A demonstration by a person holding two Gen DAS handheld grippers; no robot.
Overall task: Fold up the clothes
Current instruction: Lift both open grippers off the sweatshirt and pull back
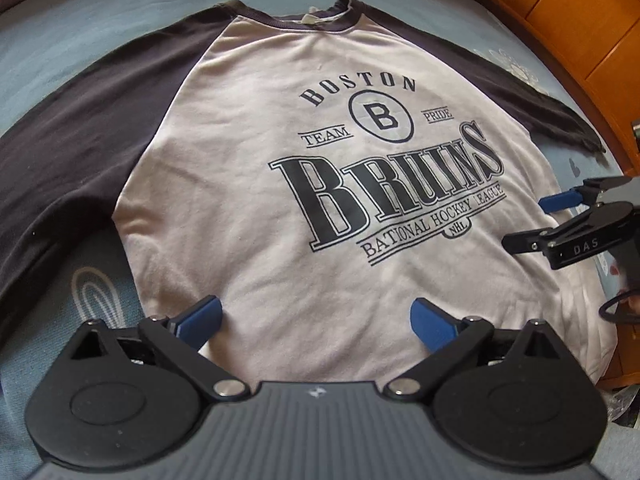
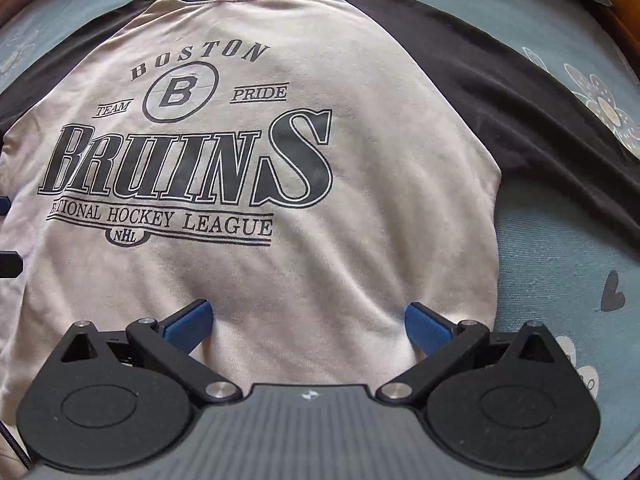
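Left wrist view gives me the shirt [image 1: 256, 184] spread flat, print up, on the blue bedsheet [image 1: 60, 44], dark sleeves angled outward. My left gripper [image 1: 318, 320] hangs over its hem, fingers spread wide, gripping nothing. Further right, my right gripper [image 2: 308, 320] is likewise released above the hem, beside the wooden cabinet [image 1: 580, 20].
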